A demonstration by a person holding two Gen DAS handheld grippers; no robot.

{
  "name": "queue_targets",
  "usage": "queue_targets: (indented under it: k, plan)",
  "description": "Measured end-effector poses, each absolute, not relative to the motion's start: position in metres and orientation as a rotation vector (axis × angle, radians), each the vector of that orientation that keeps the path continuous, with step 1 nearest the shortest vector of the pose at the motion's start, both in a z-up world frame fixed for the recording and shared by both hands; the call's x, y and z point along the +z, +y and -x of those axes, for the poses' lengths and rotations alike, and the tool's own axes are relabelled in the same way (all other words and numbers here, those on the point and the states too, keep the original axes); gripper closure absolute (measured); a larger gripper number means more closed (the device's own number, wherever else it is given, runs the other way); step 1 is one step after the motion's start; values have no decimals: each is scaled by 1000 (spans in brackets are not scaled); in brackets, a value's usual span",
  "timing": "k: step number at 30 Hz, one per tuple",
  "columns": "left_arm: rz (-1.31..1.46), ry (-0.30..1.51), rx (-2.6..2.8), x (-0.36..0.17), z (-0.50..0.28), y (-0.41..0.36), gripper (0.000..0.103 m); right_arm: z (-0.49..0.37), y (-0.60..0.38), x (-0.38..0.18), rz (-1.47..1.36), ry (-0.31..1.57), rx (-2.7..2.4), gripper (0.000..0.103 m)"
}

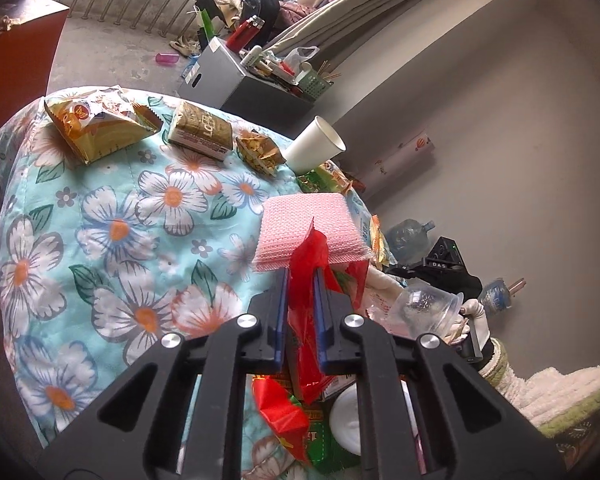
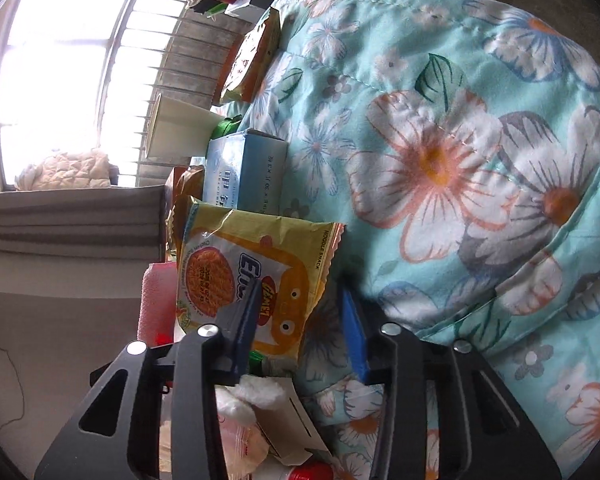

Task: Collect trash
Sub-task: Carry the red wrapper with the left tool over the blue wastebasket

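My left gripper [image 1: 302, 280] is shut on the rim of a red plastic bag [image 1: 306, 280], held over the near edge of a table with a floral cloth [image 1: 120, 220]; wrappers and a white lid sit in the bag below. Trash lies on the cloth: a gold snack bag [image 1: 100, 124], a brown packet [image 1: 202, 132], a crumpled wrapper [image 1: 258, 152], a white paper cup [image 1: 316, 144] and a pink cloth pack [image 1: 310, 232]. My right gripper [image 2: 300, 300] is open with its jaws around the edge of a yellow noodle snack packet [image 2: 252, 276].
A blue box [image 2: 244, 172], the paper cup [image 2: 180, 128] and another snack bag [image 2: 256, 56] line the table edge in the right wrist view. A clear plastic cup [image 1: 432, 308] is held by a gloved hand at the right. A cluttered grey box [image 1: 240, 80] stands behind the table.
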State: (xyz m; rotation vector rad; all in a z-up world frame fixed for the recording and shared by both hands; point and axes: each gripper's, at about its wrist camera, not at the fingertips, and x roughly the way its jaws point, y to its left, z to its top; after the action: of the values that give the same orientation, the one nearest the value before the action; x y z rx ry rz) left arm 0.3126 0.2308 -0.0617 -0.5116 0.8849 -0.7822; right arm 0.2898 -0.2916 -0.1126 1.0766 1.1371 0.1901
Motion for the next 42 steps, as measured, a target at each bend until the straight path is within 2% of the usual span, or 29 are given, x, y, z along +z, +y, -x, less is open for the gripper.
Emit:
queue_targets:
  k: [2, 3, 16, 25, 35, 42]
  plan:
    - [511, 873, -774, -57, -308, 232, 95, -288, -294, -114, -1091, 1130, 189, 95]
    - [511, 866, -770, -54, -306, 232, 96, -286, -295, -114, -1097, 1122, 192, 97]
    - [493, 704, -726, 20, -275, 233, 97, -236, -340, -57, -1151, 895, 245, 99]
    - [428, 595, -772, 92, -252, 188, 97, -163, -407, -28, -1205, 730, 235, 99]
    - [260, 626, -943, 143, -254, 39, 97, -68, -501, -35, -1313, 541, 120, 99]
    - [89, 740, -1090, 136, -257, -117, 97, -9, -577, -56, -1313, 453, -102, 99]
